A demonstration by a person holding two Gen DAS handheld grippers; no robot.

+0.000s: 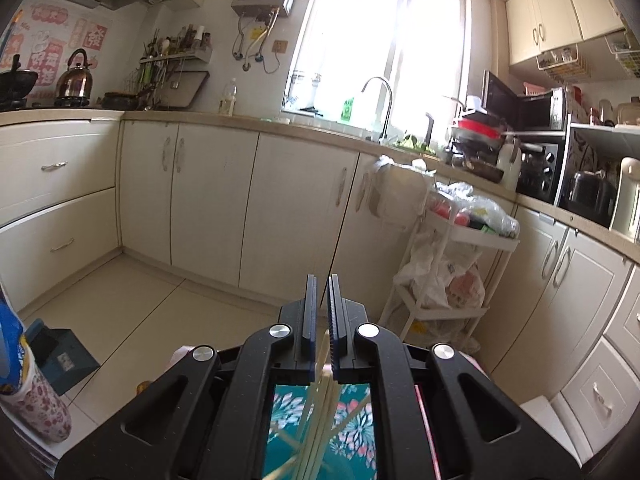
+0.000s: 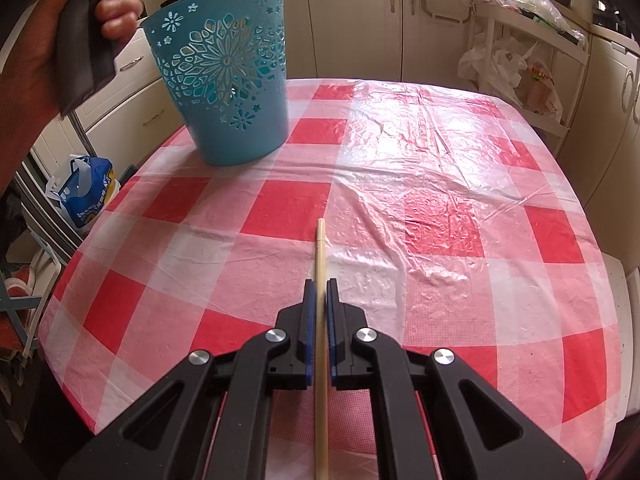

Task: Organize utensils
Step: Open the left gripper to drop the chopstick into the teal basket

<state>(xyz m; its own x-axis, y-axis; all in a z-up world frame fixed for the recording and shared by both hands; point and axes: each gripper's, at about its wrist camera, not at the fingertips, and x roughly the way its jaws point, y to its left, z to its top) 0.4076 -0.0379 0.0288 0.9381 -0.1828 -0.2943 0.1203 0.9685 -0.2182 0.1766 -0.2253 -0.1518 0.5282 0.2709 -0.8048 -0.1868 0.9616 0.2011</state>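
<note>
A teal cut-out basket point(image 2: 226, 80) stands on the far left of the red-and-white checked table point(image 2: 440, 208). My right gripper point(image 2: 321, 288) is shut on a single wooden chopstick point(image 2: 320, 252), held low over the table's near middle, its end pointing away from me. My left gripper point(image 1: 322, 286) is held high, directly over the basket, whose teal inside point(image 1: 356, 412) shows below it. Its jaws stand nearly closed, and pale chopsticks point(image 1: 320, 396) run down between and below them into the basket. I cannot tell whether the pads pinch them.
A white trolley point(image 2: 520, 36) with plastic bags stands past the table's far right corner. Cream kitchen cabinets point(image 1: 208, 192) line the walls. A blue-and-white bag point(image 2: 86, 192) sits on the floor left of the table. The person's hand point(image 2: 60, 32) holds the left gripper's handle beside the basket.
</note>
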